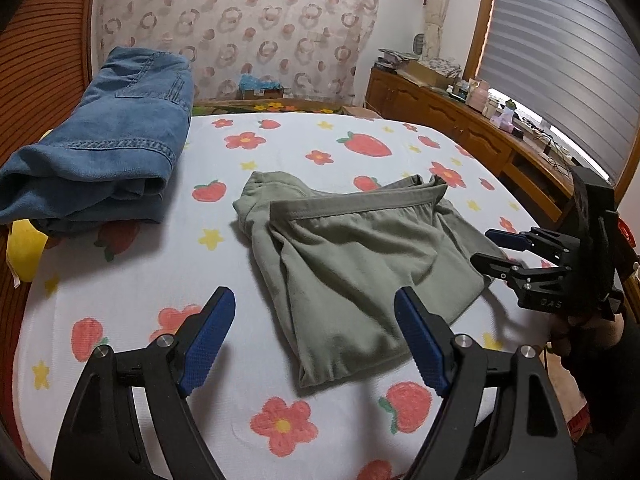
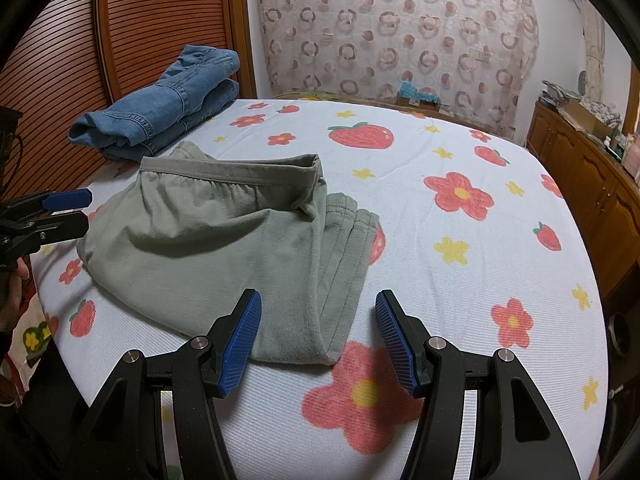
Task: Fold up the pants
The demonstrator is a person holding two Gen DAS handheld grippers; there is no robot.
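Bedspread (image 1: 312,148) under folded green pants (image 1: 352,264)

Two folded garments are lying on the one white bed sheet printed with strawberries, flowers and stars (image 2: 460,280): one pair of grey-green soft cotton pants (image 2: 224,240) and one pair of blue denim jeans (image 2: 160,108). Two black grippers with blue ribbed pads are showing, the left gripper (image 1: 316,336) and the right gripper (image 2: 318,344), each carrying two fingers. One long wooden cabinet (image 1: 460,120) is standing alongside.
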